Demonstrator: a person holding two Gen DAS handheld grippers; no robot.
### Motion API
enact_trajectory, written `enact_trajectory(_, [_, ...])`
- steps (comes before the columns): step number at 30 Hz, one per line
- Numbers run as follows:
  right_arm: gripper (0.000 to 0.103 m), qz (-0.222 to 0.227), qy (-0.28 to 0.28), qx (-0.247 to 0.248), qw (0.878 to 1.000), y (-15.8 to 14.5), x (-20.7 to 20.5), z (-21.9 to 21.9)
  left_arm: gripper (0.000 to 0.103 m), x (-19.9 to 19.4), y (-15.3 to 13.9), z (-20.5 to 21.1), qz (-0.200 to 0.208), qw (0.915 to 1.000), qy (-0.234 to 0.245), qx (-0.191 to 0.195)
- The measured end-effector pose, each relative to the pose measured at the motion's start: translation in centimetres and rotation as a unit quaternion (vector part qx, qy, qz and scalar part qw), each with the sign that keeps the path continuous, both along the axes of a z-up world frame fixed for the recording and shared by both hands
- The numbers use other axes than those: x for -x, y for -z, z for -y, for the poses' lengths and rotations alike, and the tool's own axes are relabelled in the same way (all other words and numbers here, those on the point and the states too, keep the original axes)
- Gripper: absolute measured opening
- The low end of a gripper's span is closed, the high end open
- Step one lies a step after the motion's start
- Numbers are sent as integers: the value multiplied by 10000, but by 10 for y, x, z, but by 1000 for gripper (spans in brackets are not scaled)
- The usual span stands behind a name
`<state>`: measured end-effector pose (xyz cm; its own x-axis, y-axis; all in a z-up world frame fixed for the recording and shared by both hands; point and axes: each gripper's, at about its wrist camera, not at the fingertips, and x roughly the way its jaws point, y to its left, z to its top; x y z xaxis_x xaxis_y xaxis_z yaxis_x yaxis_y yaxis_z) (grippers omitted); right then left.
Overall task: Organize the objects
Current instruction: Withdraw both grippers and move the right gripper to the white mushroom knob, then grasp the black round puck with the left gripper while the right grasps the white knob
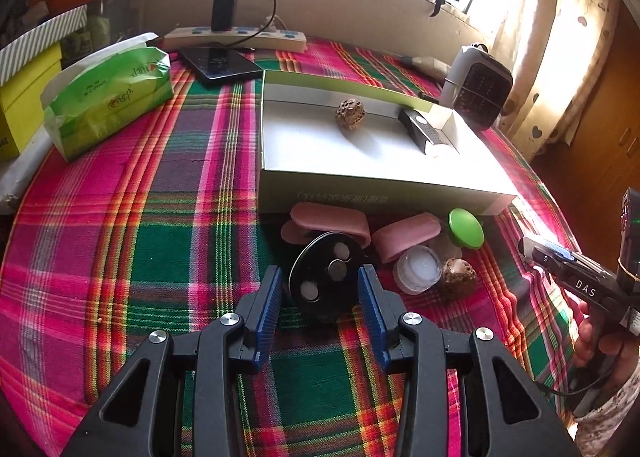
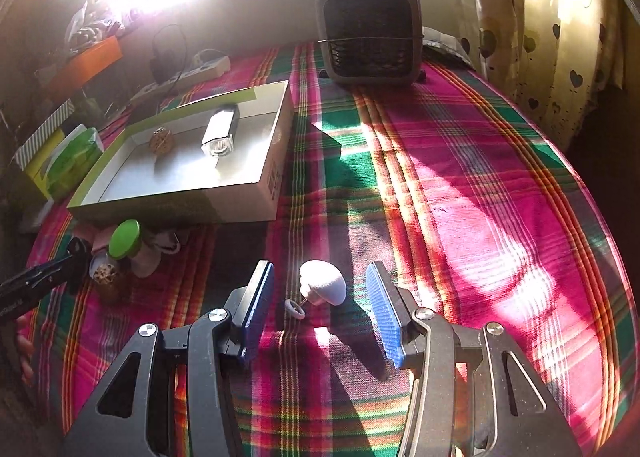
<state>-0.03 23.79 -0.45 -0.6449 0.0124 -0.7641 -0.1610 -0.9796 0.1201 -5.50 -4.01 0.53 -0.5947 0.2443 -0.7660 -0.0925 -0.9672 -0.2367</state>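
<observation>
In the left wrist view my left gripper (image 1: 320, 281) is open. A black disc (image 1: 326, 277) with three silver studs stands on edge between its blue pads, with a thin gap on the left side. Behind the disc lie two pink cases (image 1: 406, 237), a green-lidded jar (image 1: 465, 228), a white jar (image 1: 418, 268) and a walnut (image 1: 459, 277). The open cardboard box (image 1: 360, 185) holds another walnut (image 1: 350, 110) and a dark oblong device (image 1: 422, 129). In the right wrist view my right gripper (image 2: 320, 293) is open around a small white dome-shaped piece (image 2: 324, 287) with a ring. Its pads are clear of the piece.
A plaid cloth (image 2: 460, 177) covers the table. A green tissue pack (image 1: 108, 97), a phone (image 1: 222, 63) and a power strip (image 1: 236, 37) sit at the back left. A small heater (image 2: 370, 33) stands at the back, by the curtain (image 2: 540, 37).
</observation>
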Motion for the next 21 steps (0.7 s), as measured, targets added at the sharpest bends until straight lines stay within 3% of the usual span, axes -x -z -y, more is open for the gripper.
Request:
enact_trajectory(3, [48, 11, -18, -35, 10000, 0, 1, 1, 37, 2, 0, -1, 1, 10000, 20, 5])
enact_trajectory(6, [34, 18, -31, -73, 10000, 0, 1, 3, 37, 4, 0, -1, 16, 10000, 6, -19])
enact_trajectory(13, [28, 19, -70, -82, 9999, 0, 2, 5, 37, 8, 0, 1, 48, 9999, -67, -135])
enact_trajectory(14, [23, 23, -70, -78, 9999, 1, 2, 6, 37, 8, 0, 2, 51, 9998, -75, -165])
enact_trajectory(21, [23, 16, -76, -57, 10000, 0, 2, 6, 27, 6, -1, 3, 41, 9998, -127, -136])
